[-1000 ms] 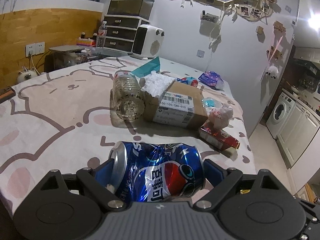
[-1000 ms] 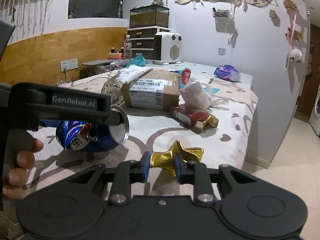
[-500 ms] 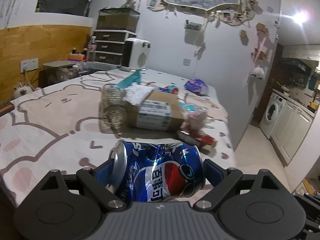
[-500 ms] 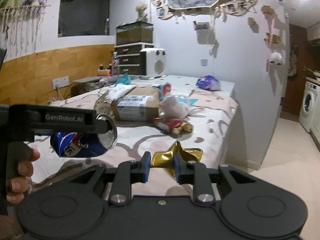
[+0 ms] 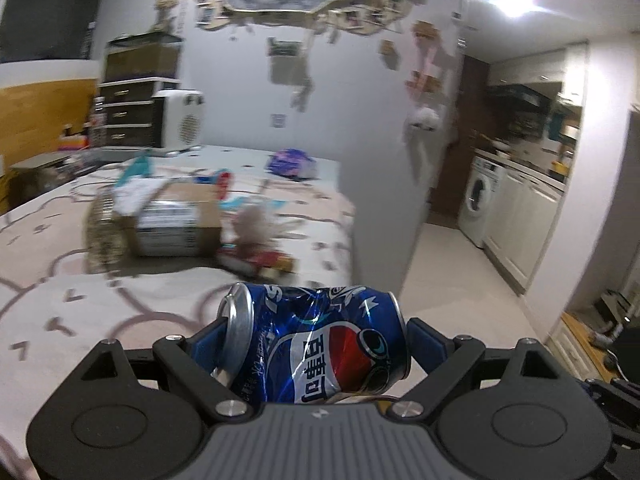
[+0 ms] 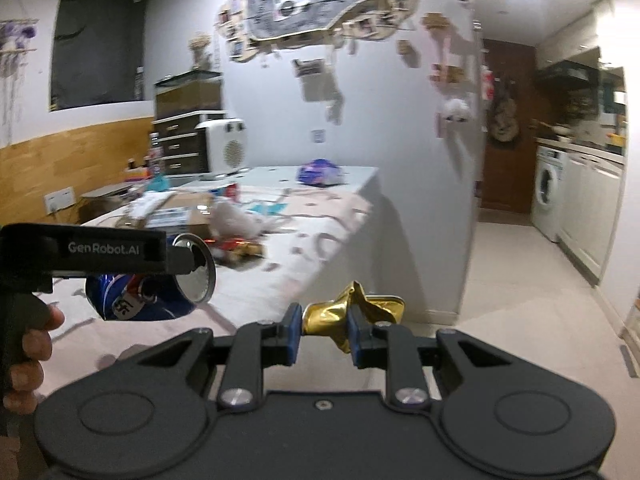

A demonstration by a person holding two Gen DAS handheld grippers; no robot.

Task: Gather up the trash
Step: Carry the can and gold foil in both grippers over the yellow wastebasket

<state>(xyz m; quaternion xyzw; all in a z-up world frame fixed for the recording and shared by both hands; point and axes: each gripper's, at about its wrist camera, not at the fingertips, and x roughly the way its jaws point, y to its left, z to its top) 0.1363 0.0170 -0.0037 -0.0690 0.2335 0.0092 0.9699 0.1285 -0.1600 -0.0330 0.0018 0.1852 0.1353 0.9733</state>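
2 claws, left claw [image 5: 316,336] gripping Pepsi can [image 5: 320,344], "GenRobot.AI" printed on it

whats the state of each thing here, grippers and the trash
left gripper: shut on the can
blue can: dented, held sideways
right gripper: shut on the wrapper
gold wrapper: crumpled, pinched
cardboard box: lying on the table, blurred
washing machine: door closed

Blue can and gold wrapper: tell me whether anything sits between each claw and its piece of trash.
Nothing does. The left claw is shut on the dented blue can, pads on its two ends, and the right claw pinches the gold wrapper directly. No bin is in view.
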